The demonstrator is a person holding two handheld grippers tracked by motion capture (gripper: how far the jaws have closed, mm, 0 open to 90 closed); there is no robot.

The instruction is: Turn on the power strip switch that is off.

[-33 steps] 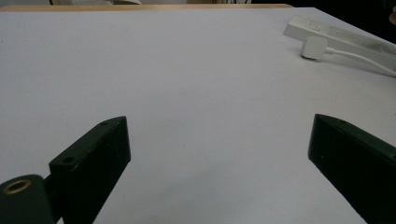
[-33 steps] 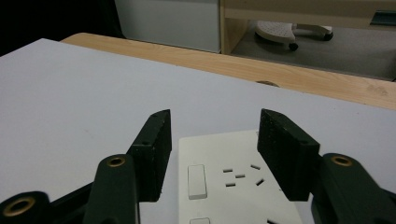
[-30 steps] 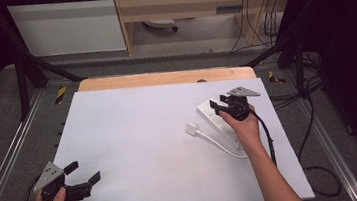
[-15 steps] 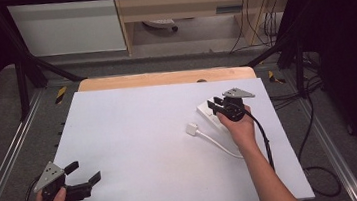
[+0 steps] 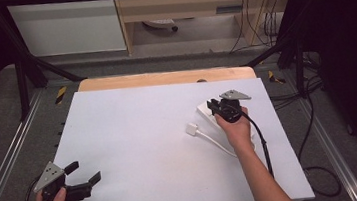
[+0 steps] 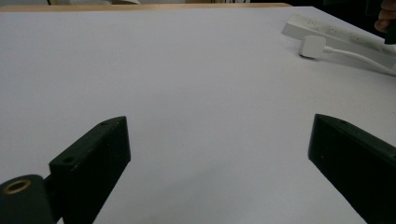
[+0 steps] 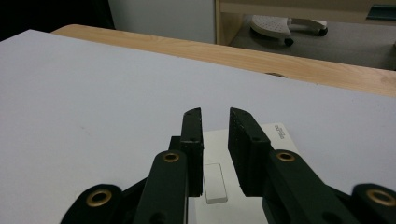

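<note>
The right gripper [image 5: 216, 107] is held over the power strip [image 7: 243, 172], jaws nearly together and gripping nothing. The left gripper [image 5: 84, 173] is held with jaws wide apart.

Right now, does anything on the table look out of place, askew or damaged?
Nothing looks damaged or spilled. The white power strip lies at an angle to the table's edges, its plug loose on the white table, unconnected. The right claw hovers over the strip's switch, slightly open.

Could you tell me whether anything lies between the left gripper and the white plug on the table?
Nothing visible does. Bare white table stretches from the open left gripper to the plug, which lies beside the power strip under the right gripper.
</note>
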